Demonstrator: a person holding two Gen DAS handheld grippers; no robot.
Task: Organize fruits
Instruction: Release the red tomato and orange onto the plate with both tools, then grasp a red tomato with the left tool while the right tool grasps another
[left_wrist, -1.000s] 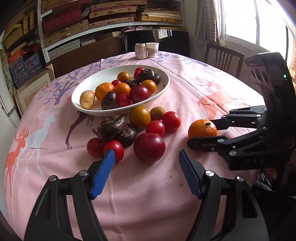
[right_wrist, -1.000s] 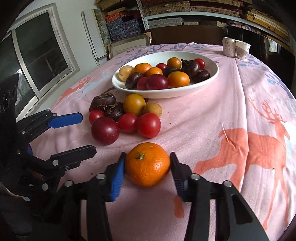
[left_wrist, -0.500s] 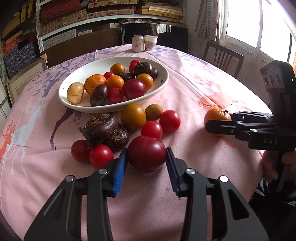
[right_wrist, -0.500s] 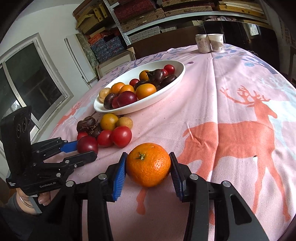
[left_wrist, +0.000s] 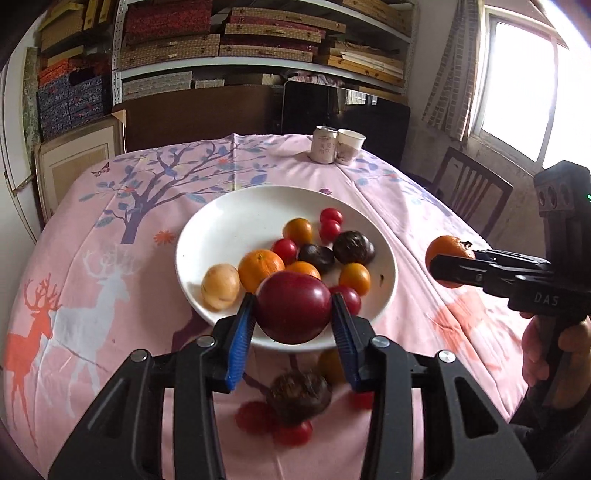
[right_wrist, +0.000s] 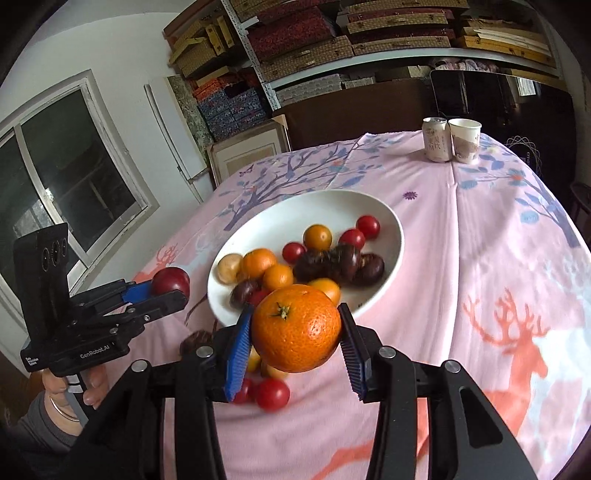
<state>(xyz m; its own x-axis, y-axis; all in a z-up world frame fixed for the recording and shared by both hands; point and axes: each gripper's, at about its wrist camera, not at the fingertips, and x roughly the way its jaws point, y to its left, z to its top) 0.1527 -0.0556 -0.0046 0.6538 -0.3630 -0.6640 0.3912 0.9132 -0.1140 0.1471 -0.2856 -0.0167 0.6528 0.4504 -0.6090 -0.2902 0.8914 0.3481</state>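
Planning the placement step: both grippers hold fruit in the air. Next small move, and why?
Probably carry both on over the white bowl and lower them. The left gripper is shut on the dark red plum, the right gripper on the orange, both off the cloth near the bowl's near rim; its left side is bare.

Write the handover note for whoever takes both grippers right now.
Left gripper: shut on a dark red plum, held above the near rim of the white bowl.
Right gripper: shut on an orange, also off the table.
Done: about a dozen fruits lie in the bowl.
Left: drop both fruits in, then collect the loose fruits on the tablecloth below the bowl.
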